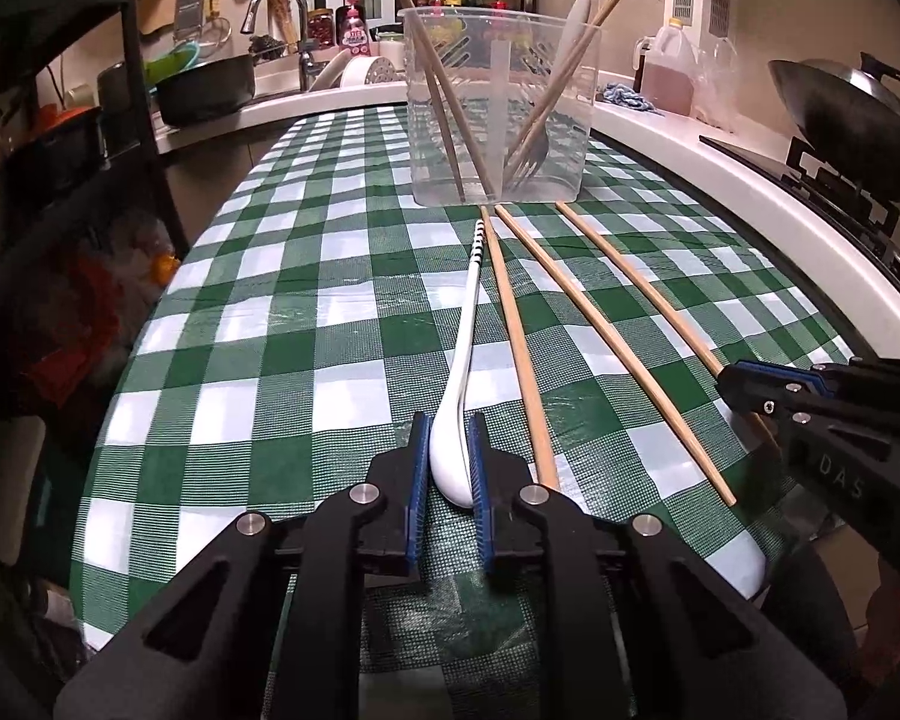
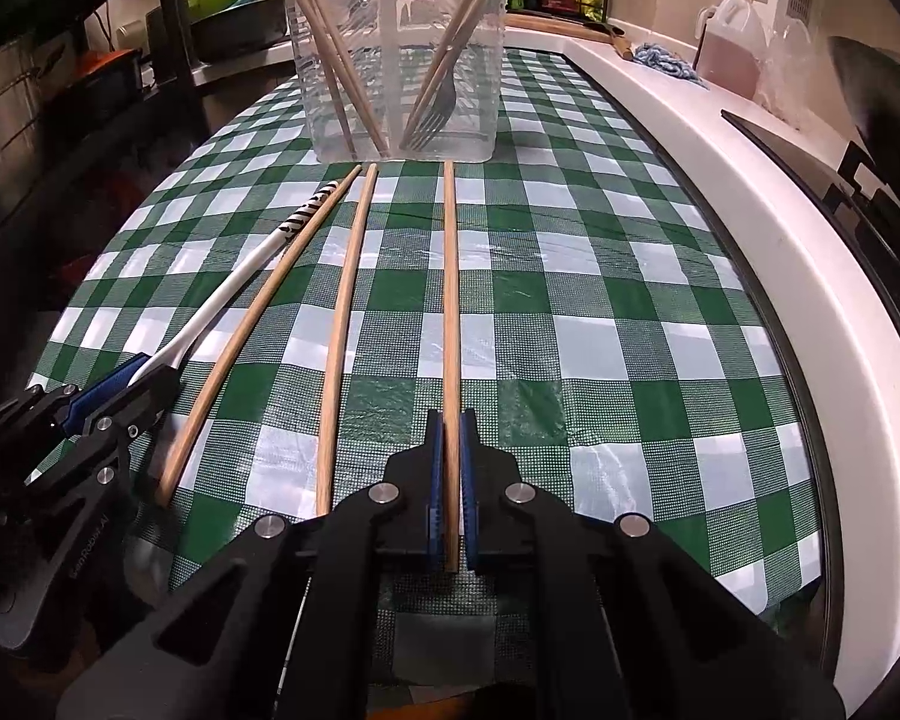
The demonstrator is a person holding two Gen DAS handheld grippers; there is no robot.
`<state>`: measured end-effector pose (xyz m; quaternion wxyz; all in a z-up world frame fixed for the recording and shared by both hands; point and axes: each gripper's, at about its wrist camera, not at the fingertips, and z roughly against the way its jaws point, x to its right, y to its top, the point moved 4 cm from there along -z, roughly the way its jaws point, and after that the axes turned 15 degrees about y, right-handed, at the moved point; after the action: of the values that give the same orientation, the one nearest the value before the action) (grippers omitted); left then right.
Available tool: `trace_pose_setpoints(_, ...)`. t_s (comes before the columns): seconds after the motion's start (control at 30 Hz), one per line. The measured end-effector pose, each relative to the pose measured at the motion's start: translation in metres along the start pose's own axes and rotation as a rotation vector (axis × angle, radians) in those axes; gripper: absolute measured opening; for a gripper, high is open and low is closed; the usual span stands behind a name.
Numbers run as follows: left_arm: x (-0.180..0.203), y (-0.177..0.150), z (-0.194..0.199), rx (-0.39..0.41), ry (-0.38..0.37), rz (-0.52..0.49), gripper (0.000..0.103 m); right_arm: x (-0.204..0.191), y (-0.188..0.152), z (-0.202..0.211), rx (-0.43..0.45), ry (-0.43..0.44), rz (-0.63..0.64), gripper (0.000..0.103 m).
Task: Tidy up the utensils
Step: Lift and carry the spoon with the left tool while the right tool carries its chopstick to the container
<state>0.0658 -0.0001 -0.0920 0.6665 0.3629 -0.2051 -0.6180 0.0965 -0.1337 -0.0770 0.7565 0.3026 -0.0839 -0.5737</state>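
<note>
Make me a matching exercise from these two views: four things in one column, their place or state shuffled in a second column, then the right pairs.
Column one
1. white spoon
2. fork
3. right-most chopstick on the cloth
4. oil jug

Column two
A. standing inside the clear container
B. clamped in the right gripper
C. on the white counter beyond the table
D. bowl end clamped in the left gripper

Pairs: 1-D, 2-A, 3-B, 4-C
</note>
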Motion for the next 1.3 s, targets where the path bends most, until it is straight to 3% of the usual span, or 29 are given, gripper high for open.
trace_pose_setpoints(0.57,-0.026,0.020,0.044,0.140,0.086,0.018,0.011,-0.014,0.024,0.051,0.164,0.009,0.057,0.006)
trace_pose_setpoints(1.3,-0.066,0.073,0.099,0.284,0.049,0.101,0.012,-0.015,0.058,0.121,0.380,0.059,0.066,0.006)
